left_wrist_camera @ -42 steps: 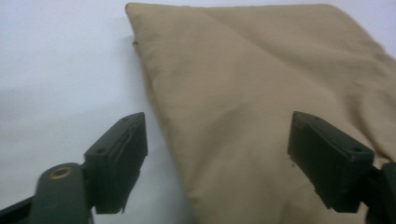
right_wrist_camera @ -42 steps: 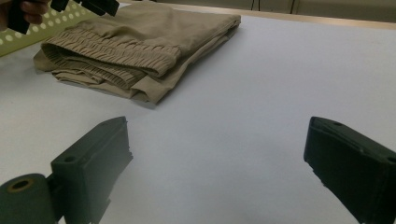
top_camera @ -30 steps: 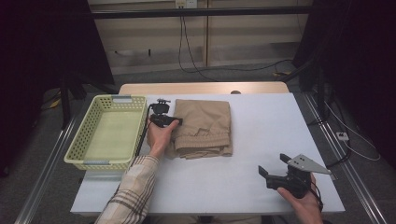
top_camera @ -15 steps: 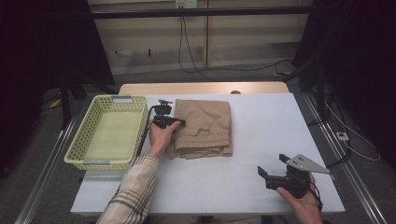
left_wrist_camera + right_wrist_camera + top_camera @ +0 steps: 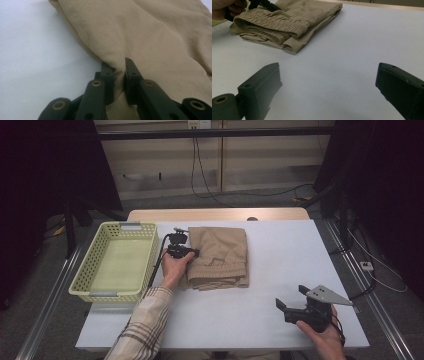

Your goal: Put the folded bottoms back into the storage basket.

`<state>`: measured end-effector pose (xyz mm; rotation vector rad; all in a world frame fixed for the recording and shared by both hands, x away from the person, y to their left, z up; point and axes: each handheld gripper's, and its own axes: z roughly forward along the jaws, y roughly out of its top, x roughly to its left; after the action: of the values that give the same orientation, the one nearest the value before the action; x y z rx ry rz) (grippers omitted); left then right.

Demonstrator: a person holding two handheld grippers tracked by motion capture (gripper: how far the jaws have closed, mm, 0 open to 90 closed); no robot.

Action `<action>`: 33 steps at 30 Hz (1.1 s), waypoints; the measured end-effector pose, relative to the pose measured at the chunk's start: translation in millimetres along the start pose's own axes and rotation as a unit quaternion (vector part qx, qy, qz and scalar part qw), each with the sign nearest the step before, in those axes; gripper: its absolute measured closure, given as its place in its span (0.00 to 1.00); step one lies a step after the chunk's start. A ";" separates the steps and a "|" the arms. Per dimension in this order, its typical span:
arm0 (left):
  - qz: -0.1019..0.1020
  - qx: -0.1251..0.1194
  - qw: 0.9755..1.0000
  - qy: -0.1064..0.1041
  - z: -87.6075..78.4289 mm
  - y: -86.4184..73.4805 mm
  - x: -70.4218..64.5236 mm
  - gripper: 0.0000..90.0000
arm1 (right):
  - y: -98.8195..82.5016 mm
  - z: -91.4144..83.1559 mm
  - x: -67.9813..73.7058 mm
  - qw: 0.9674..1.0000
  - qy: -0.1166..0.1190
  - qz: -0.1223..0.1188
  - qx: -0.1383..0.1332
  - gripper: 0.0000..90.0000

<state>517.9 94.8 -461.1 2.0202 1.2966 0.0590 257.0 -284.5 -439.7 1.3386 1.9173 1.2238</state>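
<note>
Now the left tool (image 5: 119, 75) has just pinched the folded trousers' (image 5: 220, 257) edge beside the basket (image 5: 120, 260); the right tool (image 5: 329, 87) gapes empty; next, probably lift toward the basket.

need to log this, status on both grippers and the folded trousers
Left gripper just closed, pinching the tan folded trousers at their left edge. Right gripper open, over bare table. Nothing in the way.
</note>
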 end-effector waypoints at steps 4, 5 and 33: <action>-0.001 -0.014 1.000 0.006 0.7 -2.4 -2.7 0.92 | -0.3 0.1 -0.8 1.000 0.000 -0.001 0.000 0.07; -0.004 -0.018 1.000 0.006 0.1 -2.6 -3.0 0.92 | -0.3 0.2 -1.0 1.000 0.001 0.000 0.000 0.07; 0.061 -0.111 0.991 -0.040 -53.0 13.7 -30.3 0.93 | -0.2 -0.9 -1.4 1.000 -0.001 0.006 -0.002 0.07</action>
<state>492.3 96.0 -404.0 1.8893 1.0663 0.1703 256.8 -286.1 -439.6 1.3508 1.9080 1.2298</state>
